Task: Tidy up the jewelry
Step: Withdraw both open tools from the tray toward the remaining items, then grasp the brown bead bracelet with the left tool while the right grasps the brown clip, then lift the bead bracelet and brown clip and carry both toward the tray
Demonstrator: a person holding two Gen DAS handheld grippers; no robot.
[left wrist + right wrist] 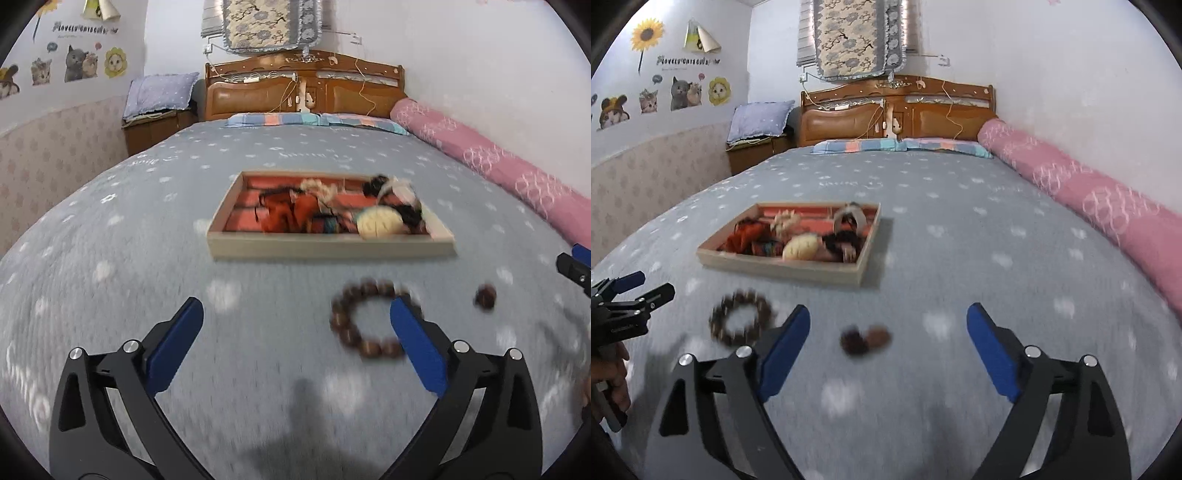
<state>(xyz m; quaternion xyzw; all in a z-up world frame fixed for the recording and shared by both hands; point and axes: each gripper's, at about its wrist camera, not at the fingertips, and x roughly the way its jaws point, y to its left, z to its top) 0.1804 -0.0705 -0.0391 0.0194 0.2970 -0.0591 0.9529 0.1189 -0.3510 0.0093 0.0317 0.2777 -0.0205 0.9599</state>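
Observation:
A brown beaded bracelet [364, 319] lies on the grey bedspread; it also shows in the right wrist view [740, 321]. My left gripper [297, 314] is open and empty, its right finger [417, 347] over the bracelet's right side. A small dark brown piece [485, 294] lies to the right; in the right wrist view it [864, 338] sits between the fingers of my open, empty right gripper [888, 321]. A wooden tray [328, 247] with a red lining holds orange, cream and black accessories; it also shows in the right wrist view [783, 267].
A pink rolled quilt [1089, 203] runs along the bed's right side by the wall. Striped pillows [901, 146] and a wooden headboard [897, 110] are at the far end. A nightstand with a blue pillow [759, 122] stands at the far left.

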